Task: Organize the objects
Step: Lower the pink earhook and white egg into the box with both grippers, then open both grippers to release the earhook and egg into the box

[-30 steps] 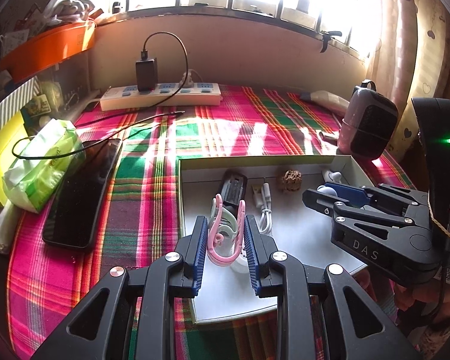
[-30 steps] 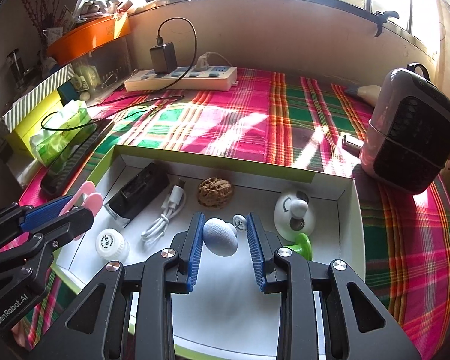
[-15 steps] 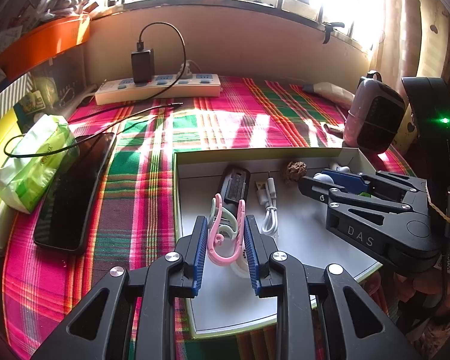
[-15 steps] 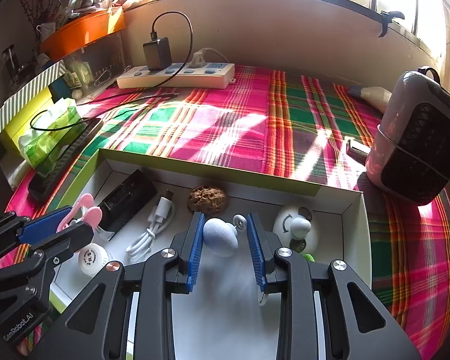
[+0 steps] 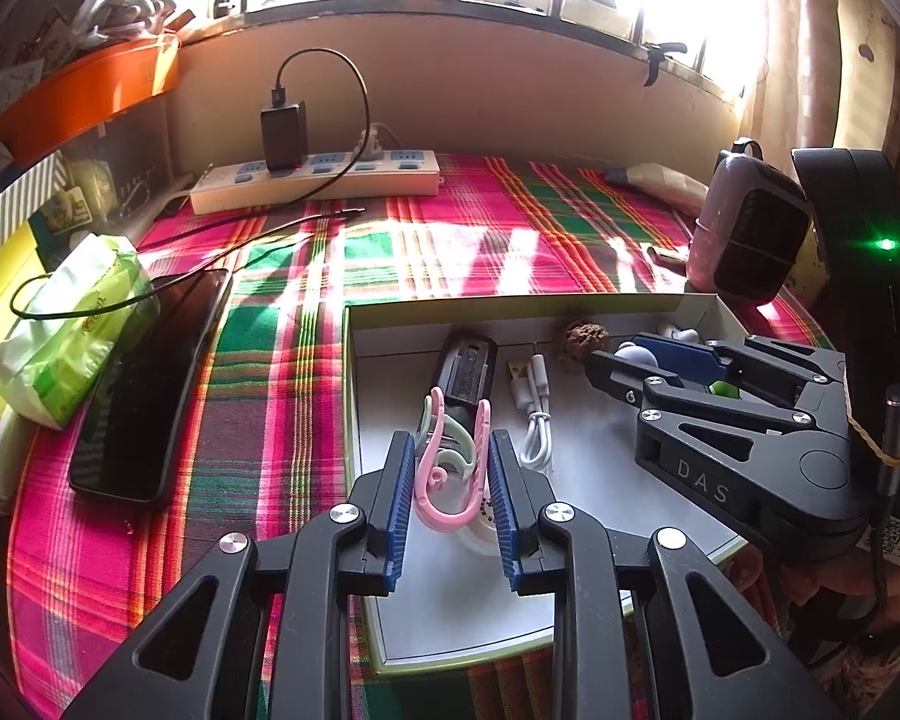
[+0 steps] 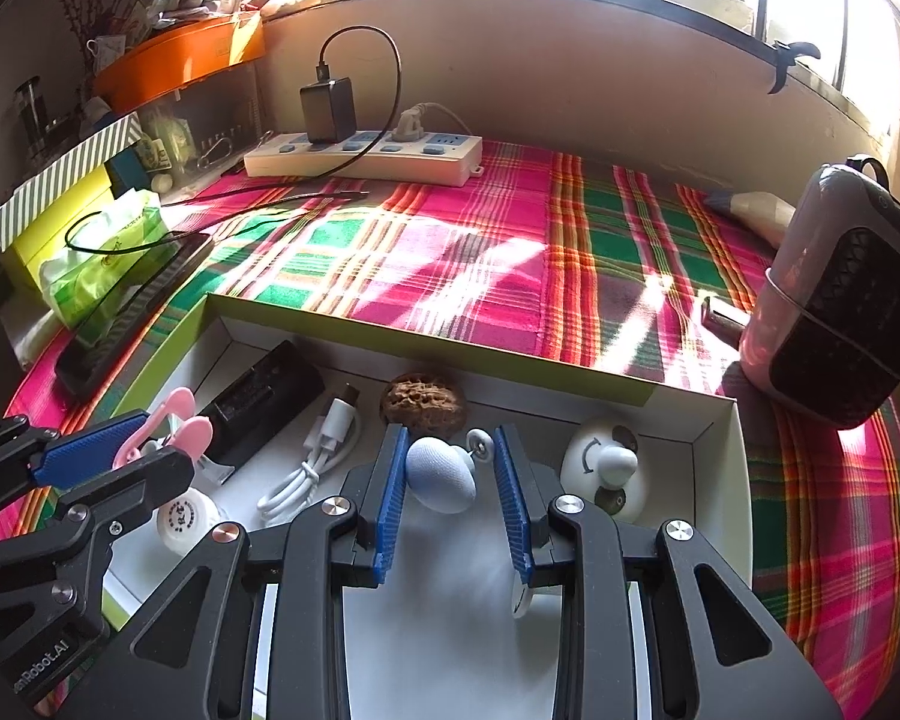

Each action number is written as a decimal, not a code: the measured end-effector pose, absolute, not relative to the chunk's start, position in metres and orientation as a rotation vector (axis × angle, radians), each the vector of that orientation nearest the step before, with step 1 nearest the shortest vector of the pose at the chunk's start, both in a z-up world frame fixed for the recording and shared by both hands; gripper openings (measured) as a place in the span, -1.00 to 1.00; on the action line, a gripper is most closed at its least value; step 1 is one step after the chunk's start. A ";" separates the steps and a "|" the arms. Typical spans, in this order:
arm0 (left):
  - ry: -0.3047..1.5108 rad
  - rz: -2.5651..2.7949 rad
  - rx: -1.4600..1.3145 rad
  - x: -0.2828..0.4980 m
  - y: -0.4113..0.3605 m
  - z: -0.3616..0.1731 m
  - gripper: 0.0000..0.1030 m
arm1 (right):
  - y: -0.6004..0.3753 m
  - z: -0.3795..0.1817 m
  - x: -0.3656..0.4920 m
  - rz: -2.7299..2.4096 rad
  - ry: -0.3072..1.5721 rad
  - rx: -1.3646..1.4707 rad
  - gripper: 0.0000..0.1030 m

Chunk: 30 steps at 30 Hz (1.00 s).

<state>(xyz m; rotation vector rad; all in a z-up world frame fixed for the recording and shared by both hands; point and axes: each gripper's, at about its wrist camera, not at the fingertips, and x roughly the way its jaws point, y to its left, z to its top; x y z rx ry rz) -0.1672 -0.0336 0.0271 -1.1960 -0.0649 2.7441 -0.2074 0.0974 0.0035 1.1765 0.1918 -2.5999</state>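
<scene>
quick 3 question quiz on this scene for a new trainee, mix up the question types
1. True or false: the left gripper holds the pink hooks between its fingers.
2. What sits between the right gripper fingers? A) walnut B) pale blue rounded piece C) white cable
3. Fill in: the black charger is plugged into the ____.

Key:
1. true
2. B: the pale blue rounded piece; the walnut and white cable lie in the box.
3. power strip

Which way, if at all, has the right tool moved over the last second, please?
Yes, slightly: the right tool has edged forward, closing the gap to the walnut, which now sits just beyond its fingertips.
</scene>
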 end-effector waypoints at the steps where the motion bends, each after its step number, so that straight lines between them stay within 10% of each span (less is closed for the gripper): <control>1: -0.070 2.744 -1.194 -0.166 -0.034 0.027 -0.56 | 0.098 0.004 -0.206 -2.599 0.193 1.177 -0.40; 30: -0.094 2.733 -1.208 -0.156 -0.034 0.023 -0.56 | 0.096 0.003 -0.201 -2.614 0.221 1.157 -0.40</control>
